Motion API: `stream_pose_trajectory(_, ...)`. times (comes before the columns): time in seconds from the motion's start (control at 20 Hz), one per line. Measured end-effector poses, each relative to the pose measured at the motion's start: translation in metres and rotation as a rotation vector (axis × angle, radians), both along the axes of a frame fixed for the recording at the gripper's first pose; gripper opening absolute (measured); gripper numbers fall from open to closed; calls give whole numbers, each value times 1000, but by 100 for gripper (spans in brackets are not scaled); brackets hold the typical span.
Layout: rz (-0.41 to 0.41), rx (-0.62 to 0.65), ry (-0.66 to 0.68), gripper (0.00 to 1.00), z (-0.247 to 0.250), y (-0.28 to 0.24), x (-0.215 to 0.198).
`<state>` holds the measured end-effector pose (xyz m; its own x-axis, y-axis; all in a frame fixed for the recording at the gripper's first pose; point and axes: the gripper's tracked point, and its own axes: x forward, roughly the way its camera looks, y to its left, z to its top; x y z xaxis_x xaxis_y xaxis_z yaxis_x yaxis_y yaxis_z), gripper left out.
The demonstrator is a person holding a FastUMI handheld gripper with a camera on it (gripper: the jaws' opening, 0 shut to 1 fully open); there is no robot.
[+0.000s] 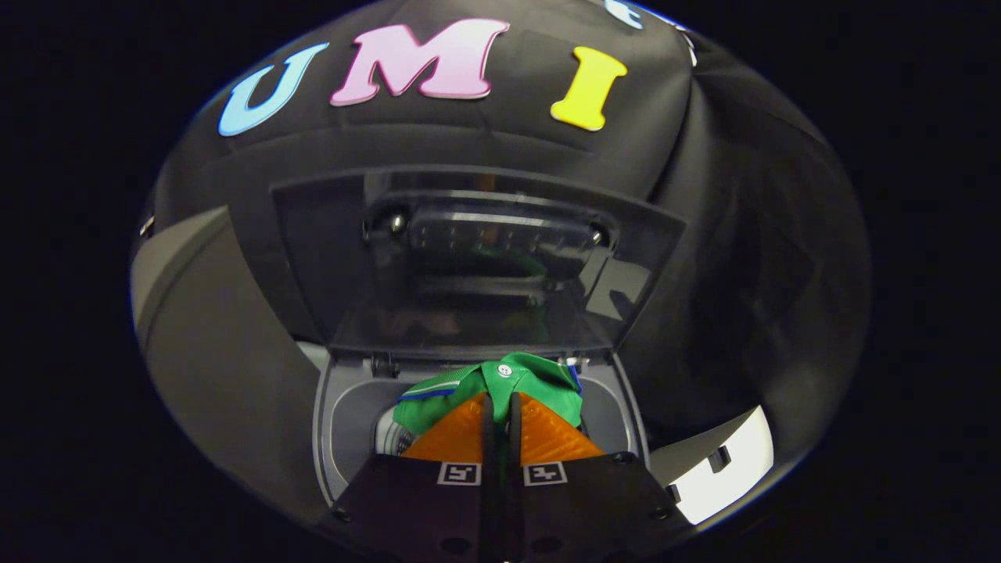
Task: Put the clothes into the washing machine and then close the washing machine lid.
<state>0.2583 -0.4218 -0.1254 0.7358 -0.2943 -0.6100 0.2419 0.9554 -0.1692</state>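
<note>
A small grey washing machine (344, 422) stands just ahead, its dark see-through lid (477, 266) raised upright behind the opening. My gripper (501, 400) is shut on a green garment (508, 383) with a white button and a blue-and-white striped edge. Both fingers pinch the cloth at its middle. The garment hangs over the machine's round opening, and a bit of the perforated drum (389, 438) shows below its left side. The fingers hide the rest of the drum.
Black cloth walls close in behind and on both sides of the machine. A grey panel (203, 313) rises at the left. A white surface with dark marks (727, 469) lies low at the right.
</note>
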Motion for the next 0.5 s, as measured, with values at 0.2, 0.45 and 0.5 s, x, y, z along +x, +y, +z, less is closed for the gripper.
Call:
stream_pose_trajectory(0.2,18,48,43,5,-39,1,3)
stream_pose_trajectory(0.45,53,42,138,5,-86,3,10)
stream_pose_trajectory(0.5,59,41,156,5,-96,1,9)
